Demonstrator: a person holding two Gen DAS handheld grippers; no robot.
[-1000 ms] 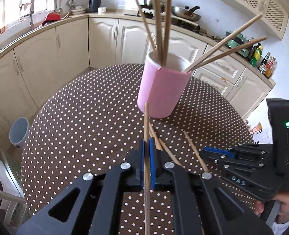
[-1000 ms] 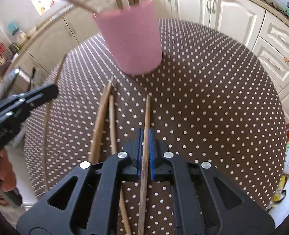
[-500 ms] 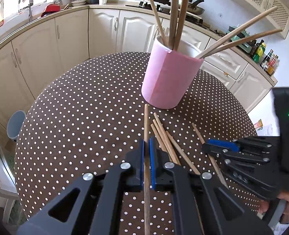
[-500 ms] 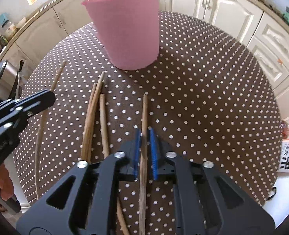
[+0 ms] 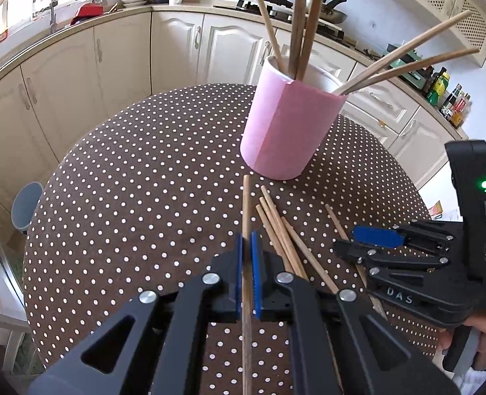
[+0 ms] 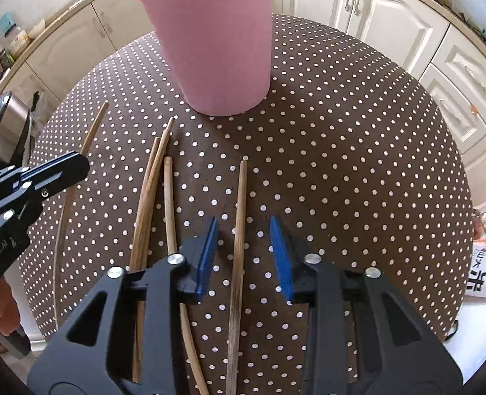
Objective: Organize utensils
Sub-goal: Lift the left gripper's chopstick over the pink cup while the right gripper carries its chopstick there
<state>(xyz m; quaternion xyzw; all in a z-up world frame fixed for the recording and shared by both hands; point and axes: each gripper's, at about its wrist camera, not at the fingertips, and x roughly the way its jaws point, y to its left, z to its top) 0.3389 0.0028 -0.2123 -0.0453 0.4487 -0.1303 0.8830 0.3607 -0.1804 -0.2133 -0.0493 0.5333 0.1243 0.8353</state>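
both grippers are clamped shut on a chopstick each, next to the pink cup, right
Not quite. Only the left gripper is shut on a chopstick. In the right wrist view the right gripper is open, its chopstick lying loose between its fingers. The pink cup is nearby.

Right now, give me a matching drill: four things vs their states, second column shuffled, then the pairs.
Things:
1. left gripper
2. right gripper
3. pink cup
4. bundle of chopsticks

States:
A. upright, sticks standing in it
B. shut on a chopstick
C. lying loose on the dotted tablecloth
D. open, one stick between its jaws

Pairs: 1-B, 2-D, 3-A, 4-C
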